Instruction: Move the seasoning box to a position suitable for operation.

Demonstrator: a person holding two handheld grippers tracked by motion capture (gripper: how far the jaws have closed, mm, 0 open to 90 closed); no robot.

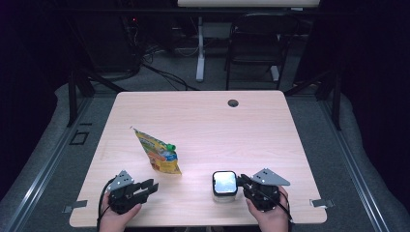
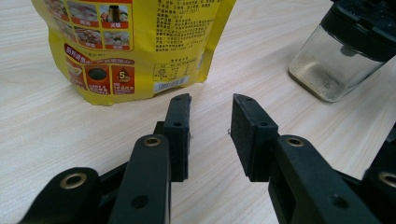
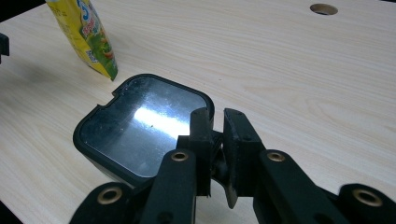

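Note:
A yellow food pouch with a green cap stands upright on the wooden table, left of centre. A clear glass jar with a glossy black lid stands near the front edge. My left gripper lies low on the table, open and empty, and its jaws face the pouch with the jar off to the right. My right gripper is at the jar's right side. Its jaws stand nearly together at the right edge of the lid; whether they pinch it is unclear.
A round cable hole sits near the table's far edge. A dark chair and a white desk leg stand on the floor beyond the table. The pouch is at the upper left of the right gripper view.

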